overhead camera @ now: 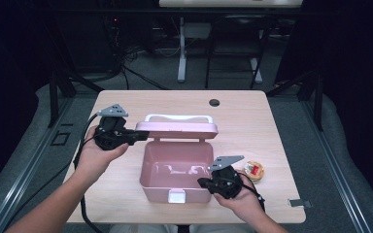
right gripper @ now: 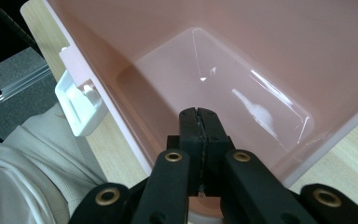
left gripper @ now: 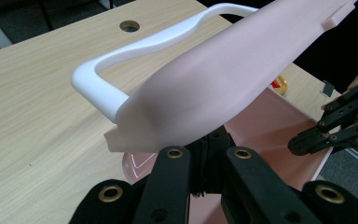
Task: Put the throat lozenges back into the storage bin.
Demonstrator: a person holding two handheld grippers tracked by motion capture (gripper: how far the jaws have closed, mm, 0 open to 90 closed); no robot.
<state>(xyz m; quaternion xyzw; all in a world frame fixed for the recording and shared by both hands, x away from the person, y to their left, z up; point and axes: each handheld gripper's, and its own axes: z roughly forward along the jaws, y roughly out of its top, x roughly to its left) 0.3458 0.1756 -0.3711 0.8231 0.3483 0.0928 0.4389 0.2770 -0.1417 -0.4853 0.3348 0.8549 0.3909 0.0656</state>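
Pink box (overhead camera: 177, 167) sits open mid-tabletop (overhead camera: 126, 102), toward the person's side, inside bare and glossy, white latch (overhead camera: 177, 196) on the front wall. Its lid (overhead camera: 177, 129) stands raised at the back edge, white handle (overhead camera: 178, 118) on the far side. Left hand-held gripper (overhead camera: 137, 136) is at the lid's left end, jaws closed on the lid edge; in the left gripper view the lid (left gripper: 223, 88) rises straight out from between the black jaws, handle (left gripper: 121, 56) curving off behind it over the tabletop (left gripper: 32, 107). Right hand-held gripper (overhead camera: 203, 182) sits at the box's front right corner, jaws pointing in over the rim; right gripper view shows the jaws pressed together with nothing between them, tips over the box floor (right gripper: 205, 79), not clearly touching it. The latch (right gripper: 79, 105) hangs at the left of that view, outside the wall, with light fabric (right gripper: 23, 172) below it. A small round yellowish thing with a red patch (overhead camera: 253, 169) lies on the tabletop just right of the box, near the right hand; too small to name. Round hole (overhead camera: 214, 102) in the tabletop near the far edge. Right hand-held gripper (left gripper: 307, 140) also shows at the right edge of the left gripper view, across the box.
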